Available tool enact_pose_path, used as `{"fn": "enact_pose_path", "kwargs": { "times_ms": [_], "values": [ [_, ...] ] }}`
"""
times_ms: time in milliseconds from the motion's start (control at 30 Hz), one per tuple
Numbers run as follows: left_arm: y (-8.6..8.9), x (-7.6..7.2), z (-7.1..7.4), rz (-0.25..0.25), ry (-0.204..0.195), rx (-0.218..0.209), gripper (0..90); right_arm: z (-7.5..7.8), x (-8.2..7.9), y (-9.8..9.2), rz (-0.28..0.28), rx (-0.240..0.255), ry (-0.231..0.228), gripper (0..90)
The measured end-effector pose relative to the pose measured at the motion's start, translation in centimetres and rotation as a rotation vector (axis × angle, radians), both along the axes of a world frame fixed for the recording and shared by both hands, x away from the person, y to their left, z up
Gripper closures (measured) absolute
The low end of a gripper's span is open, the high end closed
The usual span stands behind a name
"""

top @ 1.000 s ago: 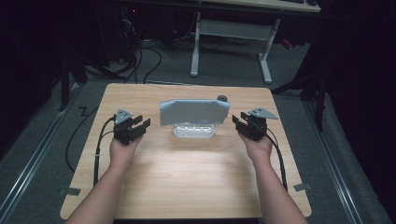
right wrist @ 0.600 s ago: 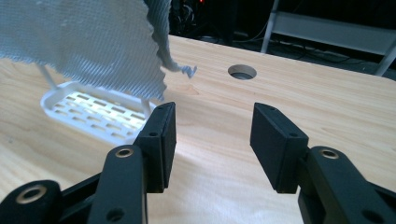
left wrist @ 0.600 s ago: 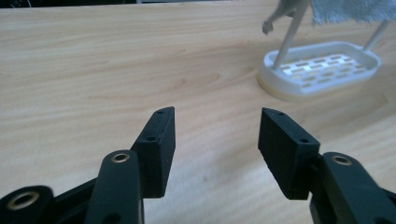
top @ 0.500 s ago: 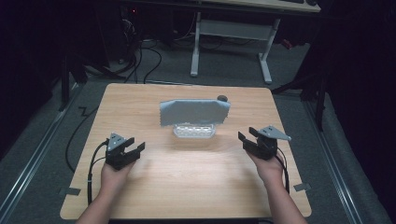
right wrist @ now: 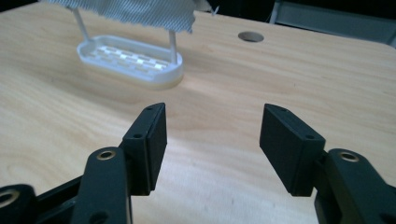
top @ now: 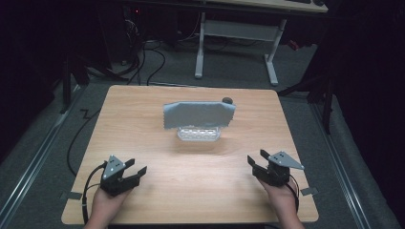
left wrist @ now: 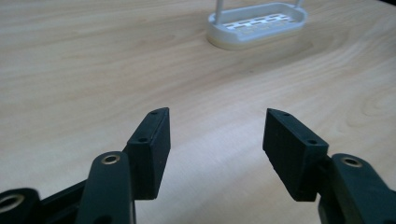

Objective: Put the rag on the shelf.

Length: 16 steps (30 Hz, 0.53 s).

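Observation:
A grey cloth [top: 199, 114] hangs spread over a small white rack [top: 198, 133] at the middle of the wooden table [top: 191, 191]. The rack's slotted oval base [left wrist: 258, 23] lies far ahead in the left gripper view; in the right gripper view the rack base [right wrist: 133, 59] and the cloth's lower edge [right wrist: 135, 11] show at upper left. My left gripper [top: 135, 173] rests open near the table's front left, nothing between its jaws [left wrist: 217, 126]. At the front right my right gripper [top: 253, 162] is open too, its own view [right wrist: 212, 123] showing bare wood between the jaws.
A round cable hole [right wrist: 251, 36] with a dark cap [top: 227, 100] sits behind the rack. Cables trail off the left table edge [top: 79, 143]. Another desk's white legs [top: 236, 43] stand beyond, on dark carpet.
Both grippers have drawn back from beside the rack toward the table's front edge and spread slightly outward. The cloth stays draped on the rack.

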<state>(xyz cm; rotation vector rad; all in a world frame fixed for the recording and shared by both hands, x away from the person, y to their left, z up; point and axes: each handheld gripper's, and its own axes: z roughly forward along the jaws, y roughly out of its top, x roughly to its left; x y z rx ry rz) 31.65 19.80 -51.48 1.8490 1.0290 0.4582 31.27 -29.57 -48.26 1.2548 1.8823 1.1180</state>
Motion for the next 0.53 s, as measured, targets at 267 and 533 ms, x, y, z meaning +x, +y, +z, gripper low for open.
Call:
{"fn": "enact_pose_path", "kwargs": {
  "times_ms": [267, 533],
  "values": [
    [1.0, -1.2, -0.1, -0.005, 0.004, 0.003, 41.4, -2.4, -4.9, -0.8, -0.025, -0.035, 0.008, 37.7],
    [3.2, -2.9, -0.3, 0.058, -0.002, 0.015, 41.9, -2.2, -2.3, -0.7, -0.036, 0.049, 0.010, 38.5]
  ]
}}
